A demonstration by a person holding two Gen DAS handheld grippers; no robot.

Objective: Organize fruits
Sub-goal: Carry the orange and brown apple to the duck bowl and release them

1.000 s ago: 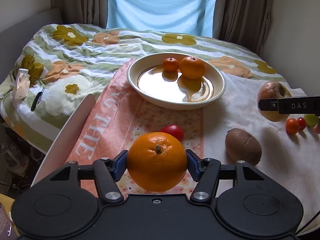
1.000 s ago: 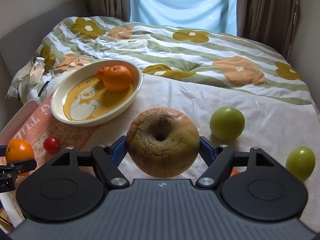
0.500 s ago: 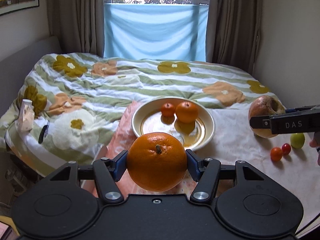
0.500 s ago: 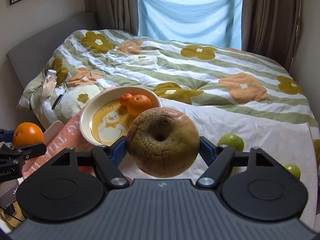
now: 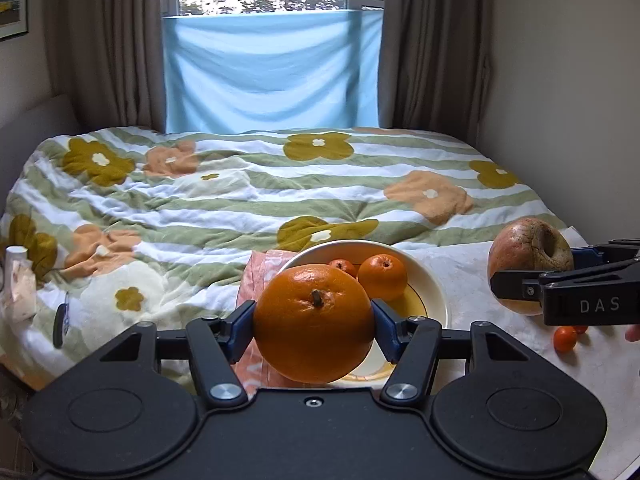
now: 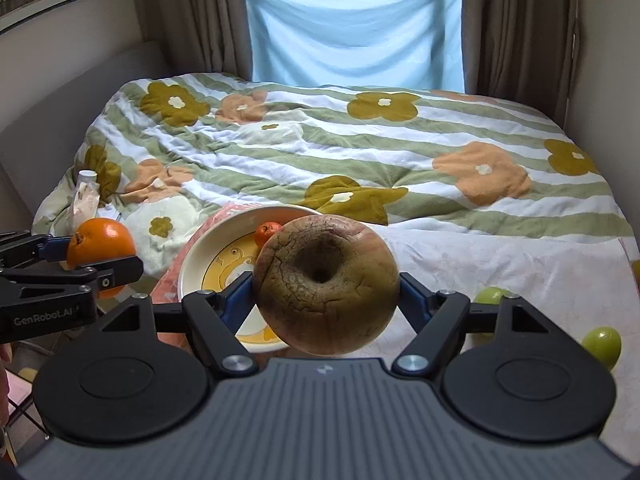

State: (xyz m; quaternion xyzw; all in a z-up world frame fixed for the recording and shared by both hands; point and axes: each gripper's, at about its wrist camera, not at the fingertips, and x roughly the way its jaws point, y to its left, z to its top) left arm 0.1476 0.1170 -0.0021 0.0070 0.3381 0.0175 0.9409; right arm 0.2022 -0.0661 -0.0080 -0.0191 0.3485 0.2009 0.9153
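Note:
My left gripper point(image 5: 314, 324) is shut on a big orange point(image 5: 314, 322), held in the air in front of the cream bowl point(image 5: 432, 280). Two small oranges point(image 5: 382, 276) lie in that bowl. My right gripper point(image 6: 326, 292) is shut on a wrinkled brown apple point(image 6: 326, 284), also lifted, above the bowl's point(image 6: 192, 268) right side. In the left wrist view the apple point(image 5: 528, 252) and the right gripper show at the right edge. The right wrist view has the orange point(image 6: 100, 242) and the left gripper at its left edge.
The bowl sits on a white cloth point(image 6: 500, 256) and an orange printed cloth point(image 5: 256, 272) at the foot of a flowered bed point(image 5: 240, 192). Green fruits point(image 6: 602, 344) lie on the cloth at right, small red tomatoes point(image 5: 565, 338) nearby. A white bottle point(image 6: 86, 196) lies at the bed's left.
Both grippers have risen and drawn back with their fruit, so the bowl looks smaller and lower and the window has come into view. The grips are unchanged.

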